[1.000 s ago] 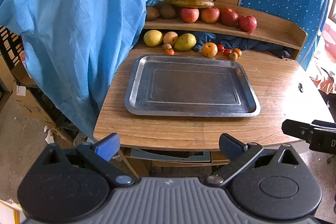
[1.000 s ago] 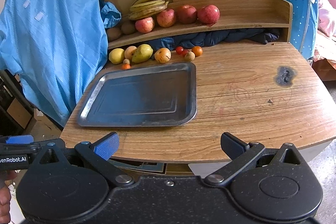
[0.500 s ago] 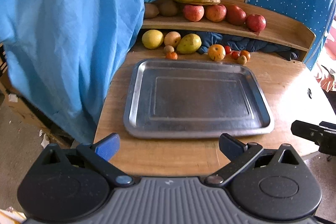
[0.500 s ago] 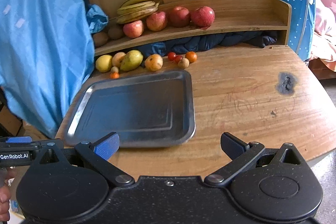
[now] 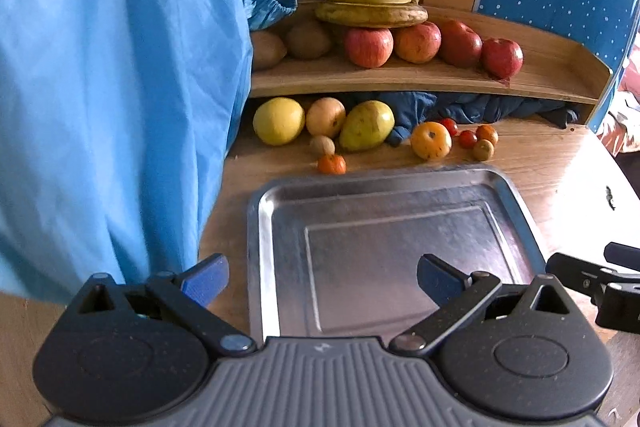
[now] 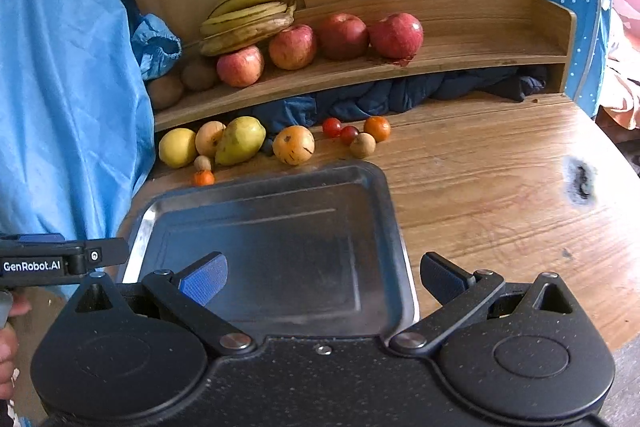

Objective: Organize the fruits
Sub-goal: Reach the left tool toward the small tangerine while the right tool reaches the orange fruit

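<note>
Left wrist view: both grippers above the tray
Left gripper (image 5: 322, 277) and right gripper (image 6: 323, 277) hang spread and empty over the bare tray (image 5: 516, 199); fruit (image 5: 366, 125) lies beyond it

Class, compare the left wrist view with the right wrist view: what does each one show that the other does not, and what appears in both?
Only the left wrist view shows the left gripper head-on, jaws open and empty.

Only the right wrist view shows the dark burn mark on the table, a person's hand at the left edge, and the right gripper head-on, open and empty.

Both show the empty metal tray, the bananas, four apples and the small fruits behind the tray.
</note>
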Action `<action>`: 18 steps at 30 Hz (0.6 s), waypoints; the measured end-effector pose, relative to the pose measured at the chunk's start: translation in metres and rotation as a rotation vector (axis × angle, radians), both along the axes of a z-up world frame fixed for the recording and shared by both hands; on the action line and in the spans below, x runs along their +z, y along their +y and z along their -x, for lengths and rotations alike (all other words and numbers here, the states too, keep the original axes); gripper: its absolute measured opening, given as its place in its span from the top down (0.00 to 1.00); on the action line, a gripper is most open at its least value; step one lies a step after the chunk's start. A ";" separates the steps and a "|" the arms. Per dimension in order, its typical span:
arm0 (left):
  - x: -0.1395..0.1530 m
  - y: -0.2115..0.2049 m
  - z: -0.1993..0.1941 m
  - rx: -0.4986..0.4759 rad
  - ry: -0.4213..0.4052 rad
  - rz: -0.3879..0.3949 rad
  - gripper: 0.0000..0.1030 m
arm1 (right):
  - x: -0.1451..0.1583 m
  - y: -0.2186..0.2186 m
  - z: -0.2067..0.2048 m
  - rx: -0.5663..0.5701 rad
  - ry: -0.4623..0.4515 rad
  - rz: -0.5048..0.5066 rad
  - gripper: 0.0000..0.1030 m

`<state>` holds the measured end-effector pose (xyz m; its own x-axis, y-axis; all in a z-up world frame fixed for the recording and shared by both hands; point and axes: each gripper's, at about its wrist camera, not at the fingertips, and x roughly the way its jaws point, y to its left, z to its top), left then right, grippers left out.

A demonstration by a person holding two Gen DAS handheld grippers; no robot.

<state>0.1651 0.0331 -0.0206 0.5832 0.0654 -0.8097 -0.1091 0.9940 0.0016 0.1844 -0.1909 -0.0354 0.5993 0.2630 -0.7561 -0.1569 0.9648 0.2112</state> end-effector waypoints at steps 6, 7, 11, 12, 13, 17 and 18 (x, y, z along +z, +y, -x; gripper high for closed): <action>-0.007 0.009 -0.028 -0.063 0.017 -0.006 0.01 | -0.007 0.016 -0.013 -0.040 0.019 0.012 0.01; -0.009 0.010 -0.031 -0.072 0.020 -0.003 0.01 | -0.008 0.018 -0.014 -0.049 0.024 0.017 0.01; -0.015 0.015 -0.043 -0.105 0.038 0.013 0.01 | -0.009 0.023 -0.016 -0.087 0.036 0.031 0.01; -0.016 0.015 -0.045 -0.112 0.040 0.017 0.01 | -0.009 0.023 -0.016 -0.095 0.037 0.034 0.01; -0.017 0.016 -0.047 -0.121 0.042 0.020 0.01 | -0.009 0.024 -0.015 -0.104 0.038 0.037 0.01; -0.021 0.017 -0.053 -0.145 0.054 0.032 0.01 | -0.008 0.028 -0.014 -0.133 0.045 0.053 0.01; -0.022 0.018 -0.054 -0.148 0.055 0.038 0.01 | -0.007 0.029 -0.014 -0.137 0.045 0.057 0.01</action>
<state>0.2188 0.0509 -0.0428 0.5386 -0.0493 -0.8411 0.0380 0.9987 -0.0343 0.1982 -0.1623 -0.0427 0.5917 0.1372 -0.7944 -0.0144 0.9871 0.1597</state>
